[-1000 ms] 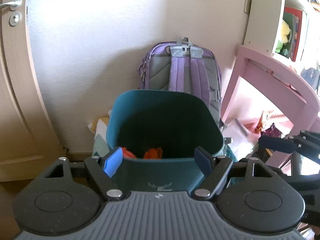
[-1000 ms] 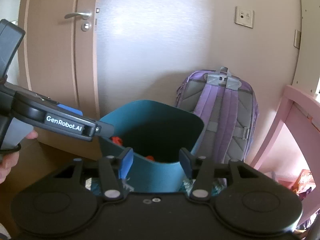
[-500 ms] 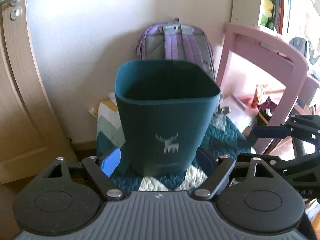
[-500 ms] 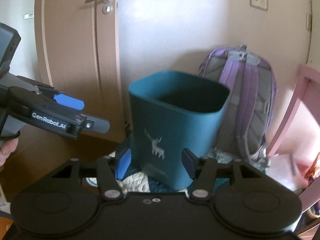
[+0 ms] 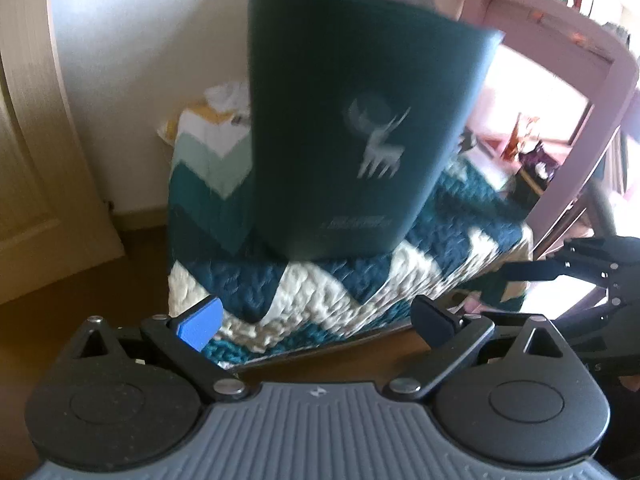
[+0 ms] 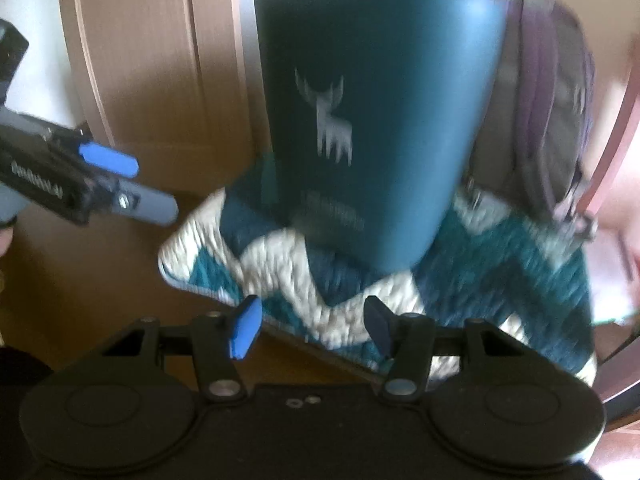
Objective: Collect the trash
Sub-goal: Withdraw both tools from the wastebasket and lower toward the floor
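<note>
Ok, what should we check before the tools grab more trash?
1. Left tool open and empty: ok.
2. Right tool open and empty: ok.
3. Dark teal plastic bin with a white deer print upright on the teal-and-white zigzag knitted rug: ok.
4. Room left inside the bin: cannot tell, its opening is out of view.
5. Next piece of trash spotted: cannot tell, both views are blurred.

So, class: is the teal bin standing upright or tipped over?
Upright. The teal bin stands base down on the zigzag blanket, its deer logo right way up.
</note>
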`<state>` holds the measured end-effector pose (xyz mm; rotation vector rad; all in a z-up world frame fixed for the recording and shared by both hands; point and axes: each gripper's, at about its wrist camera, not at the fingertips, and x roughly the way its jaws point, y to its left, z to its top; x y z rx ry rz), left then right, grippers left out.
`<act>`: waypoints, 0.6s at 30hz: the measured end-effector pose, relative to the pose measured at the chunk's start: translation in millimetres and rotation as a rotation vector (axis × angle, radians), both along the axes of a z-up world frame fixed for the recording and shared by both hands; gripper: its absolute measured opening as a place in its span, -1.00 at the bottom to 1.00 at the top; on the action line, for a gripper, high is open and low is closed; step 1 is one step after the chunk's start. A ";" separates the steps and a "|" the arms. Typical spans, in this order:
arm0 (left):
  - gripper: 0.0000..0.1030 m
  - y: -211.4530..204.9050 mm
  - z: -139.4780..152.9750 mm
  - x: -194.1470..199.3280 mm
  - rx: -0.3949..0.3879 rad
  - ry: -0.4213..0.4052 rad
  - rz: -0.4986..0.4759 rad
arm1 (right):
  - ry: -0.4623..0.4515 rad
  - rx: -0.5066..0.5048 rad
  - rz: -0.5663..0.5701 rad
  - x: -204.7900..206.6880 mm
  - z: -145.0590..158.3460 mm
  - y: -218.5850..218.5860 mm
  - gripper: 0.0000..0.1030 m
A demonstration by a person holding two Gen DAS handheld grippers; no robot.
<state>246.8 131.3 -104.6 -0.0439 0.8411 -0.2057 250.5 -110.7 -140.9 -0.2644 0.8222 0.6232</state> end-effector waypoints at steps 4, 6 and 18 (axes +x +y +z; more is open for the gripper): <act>0.96 10.4 -50.4 13.5 0.045 0.055 -0.003 | 0.083 -0.047 -0.019 7.6 -58.1 2.6 0.09; 0.96 15.8 -79.8 21.8 0.063 0.109 0.000 | 0.134 -0.072 -0.032 10.7 -86.1 3.3 0.09; 0.96 11.8 -255.6 42.0 0.100 0.408 -0.072 | 0.370 -0.275 -0.027 34.7 -241.6 16.2 0.09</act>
